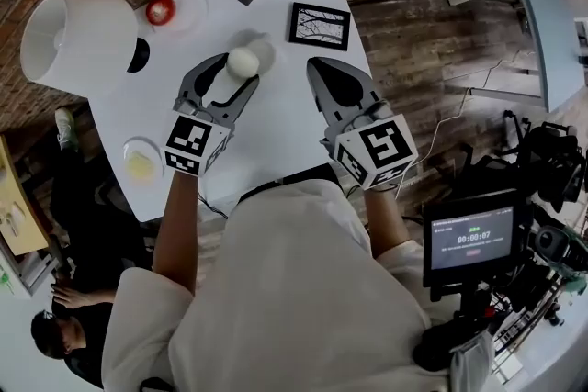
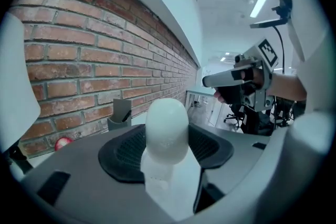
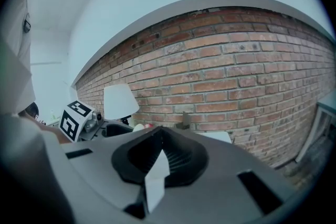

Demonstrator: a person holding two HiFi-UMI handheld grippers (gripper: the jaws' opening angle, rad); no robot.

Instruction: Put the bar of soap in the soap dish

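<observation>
We are seeing the left gripper (image 1: 237,74) clamping the white bar of soap (image 1: 243,61) above the table (image 1: 276,138); its lower end is lying hidden between the jaws; the right gripper (image 1: 322,69) is hovering with jaws together, empty.

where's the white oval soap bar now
Head view, left of centre: the white oval soap bar is clamped in the left gripper over the white table, left of the black picture frame.

Partly unseen
Dish (image 1: 126,153), head view's left, held something too small to name; lamp (image 2: 16,86) ran off the left edge.
</observation>
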